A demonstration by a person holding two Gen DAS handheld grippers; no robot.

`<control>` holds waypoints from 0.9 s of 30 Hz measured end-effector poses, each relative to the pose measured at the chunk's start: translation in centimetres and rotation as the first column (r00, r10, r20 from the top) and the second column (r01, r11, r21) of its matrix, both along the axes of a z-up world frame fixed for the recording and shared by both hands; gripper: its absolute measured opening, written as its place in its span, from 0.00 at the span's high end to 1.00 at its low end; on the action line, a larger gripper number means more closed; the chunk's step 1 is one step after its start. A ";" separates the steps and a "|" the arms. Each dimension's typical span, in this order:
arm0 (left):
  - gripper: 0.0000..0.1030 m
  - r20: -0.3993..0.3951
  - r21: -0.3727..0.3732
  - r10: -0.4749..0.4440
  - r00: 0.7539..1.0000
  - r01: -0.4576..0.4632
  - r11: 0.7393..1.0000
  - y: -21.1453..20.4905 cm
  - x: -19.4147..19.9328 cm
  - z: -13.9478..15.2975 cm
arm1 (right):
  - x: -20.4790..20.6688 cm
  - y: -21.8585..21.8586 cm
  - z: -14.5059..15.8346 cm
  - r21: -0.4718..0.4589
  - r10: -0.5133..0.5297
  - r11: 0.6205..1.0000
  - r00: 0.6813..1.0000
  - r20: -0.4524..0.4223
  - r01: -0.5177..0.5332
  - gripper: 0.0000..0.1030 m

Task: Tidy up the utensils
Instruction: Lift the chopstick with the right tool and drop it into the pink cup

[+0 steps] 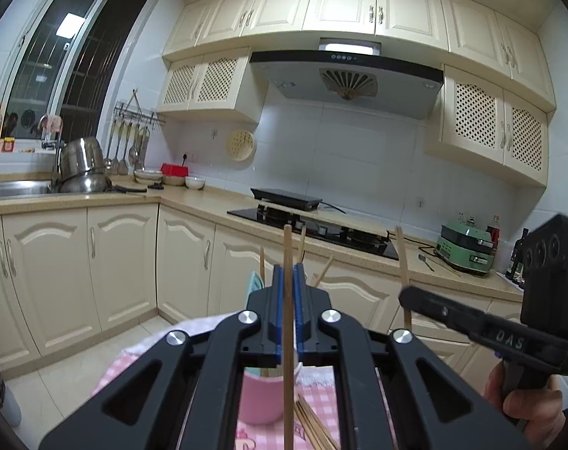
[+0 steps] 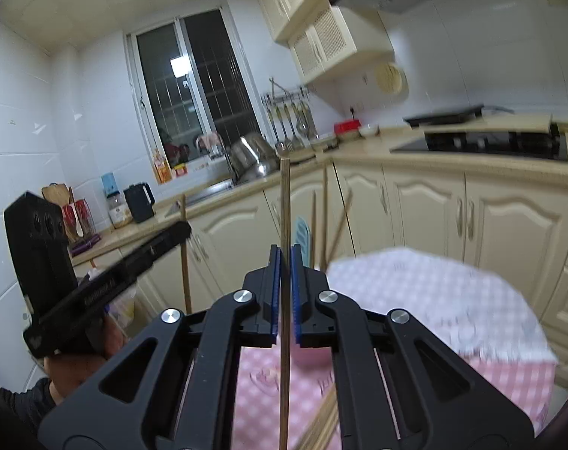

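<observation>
With both grippers up above the pink-checked tablecloth, each one is clamped on a single wooden chopstick. The left gripper pinches its chopstick upright between the blue pads, directly over the pink cup that stands on the cloth with more sticks poking out. Loose chopsticks lie just beside the cup. Off to the right of the cup, the right gripper grips its own chopstick, also upright, jaws closed tight on it. Behind the cup runs the kitchen counter.
</observation>
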State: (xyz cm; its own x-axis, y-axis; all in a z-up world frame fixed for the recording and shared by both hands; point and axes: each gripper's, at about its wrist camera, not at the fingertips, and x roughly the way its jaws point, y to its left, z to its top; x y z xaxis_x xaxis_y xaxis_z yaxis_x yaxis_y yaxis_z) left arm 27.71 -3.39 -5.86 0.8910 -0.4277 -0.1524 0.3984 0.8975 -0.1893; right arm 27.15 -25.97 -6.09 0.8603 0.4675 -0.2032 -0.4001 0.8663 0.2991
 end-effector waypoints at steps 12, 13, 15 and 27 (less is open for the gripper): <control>0.96 0.109 -0.045 0.047 0.993 -0.043 0.998 0.3 4.9 5.6 | 6.1 2.1 5.5 0.005 -0.024 1.000 0.992 0.124 0.023 0.94; 0.96 0.119 -0.050 0.048 0.992 -0.043 0.998 0.2 5.4 6.0 | 6.6 2.1 5.7 0.006 -0.029 1.000 0.991 0.130 0.028 0.94; 0.96 0.132 -0.055 0.052 0.990 -0.045 0.997 0.1 6.3 6.6 | 7.8 2.1 5.8 0.014 -0.038 0.999 0.990 0.138 0.037 0.94; 0.96 0.116 -0.072 0.074 0.990 -0.066 0.995 -0.9 11.8 4.5 | 11.9 3.4 4.2 -0.006 -0.050 0.999 0.990 0.135 0.051 0.94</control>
